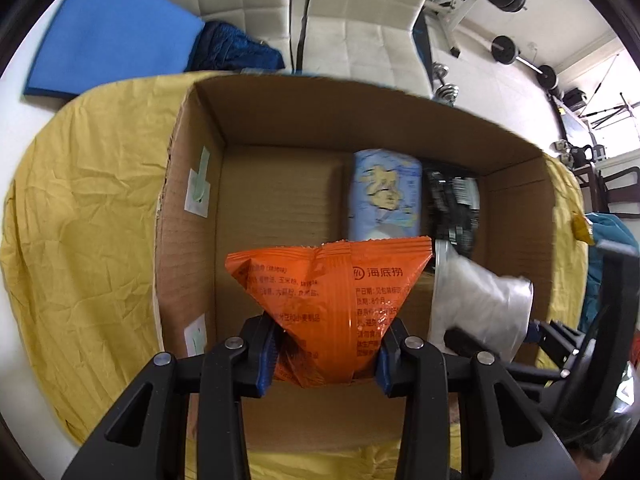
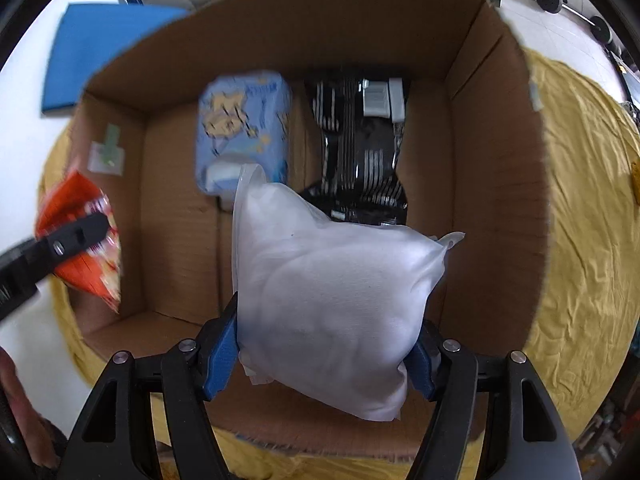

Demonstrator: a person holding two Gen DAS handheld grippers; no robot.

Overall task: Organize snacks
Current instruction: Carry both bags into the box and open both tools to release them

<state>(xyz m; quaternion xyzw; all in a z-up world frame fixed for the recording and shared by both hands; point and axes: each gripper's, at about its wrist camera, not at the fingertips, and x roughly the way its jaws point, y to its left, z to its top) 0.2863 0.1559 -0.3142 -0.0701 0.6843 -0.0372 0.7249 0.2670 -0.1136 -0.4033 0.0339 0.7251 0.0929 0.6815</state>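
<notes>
My left gripper (image 1: 325,354) is shut on an orange snack packet (image 1: 328,300), held over the near left part of an open cardboard box (image 1: 188,216). My right gripper (image 2: 326,354) is shut on a puffy white bag (image 2: 340,304), held above the box (image 2: 496,200) interior. On the box floor lie a light blue packet (image 1: 384,196) (image 2: 244,132) and a black striped packet (image 1: 452,204) (image 2: 360,160). The white bag (image 1: 480,304) shows to the right in the left wrist view. The orange packet (image 2: 86,248) and one left gripper finger (image 2: 74,236) show at the left of the right wrist view.
The box stands on a crumpled yellow cloth (image 1: 88,208) (image 2: 584,208) over a white table. A blue pad (image 1: 108,36) lies at the far left. White padded chairs (image 1: 360,20) stand behind, with gym weights (image 1: 508,48) further right. A hand (image 2: 24,412) shows at lower left.
</notes>
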